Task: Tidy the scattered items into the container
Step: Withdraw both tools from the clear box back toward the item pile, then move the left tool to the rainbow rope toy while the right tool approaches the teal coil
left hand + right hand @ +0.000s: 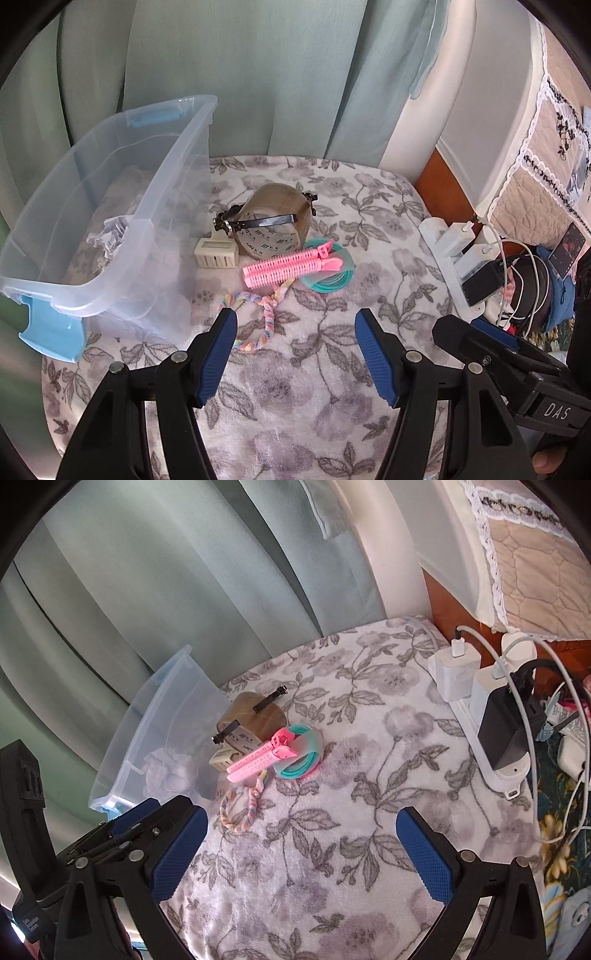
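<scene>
Left wrist view: left hand-held gripper (295, 325) spread, nothing between the pads. Clear container (110, 206) is set at left on the floral blanket (332, 387), crumpled paper (110, 236) inside. Scattered just beside it: tape roll (275, 225), pink hair clip (291, 264), braided hair tie (258, 317), directly ahead.

Right wrist view: right hand-held gripper (301, 830) spread, empty. The same cluster is seen touching. Advice: the hair tie is best pinched first, low across its braid, the clip left undisturbed.
</scene>
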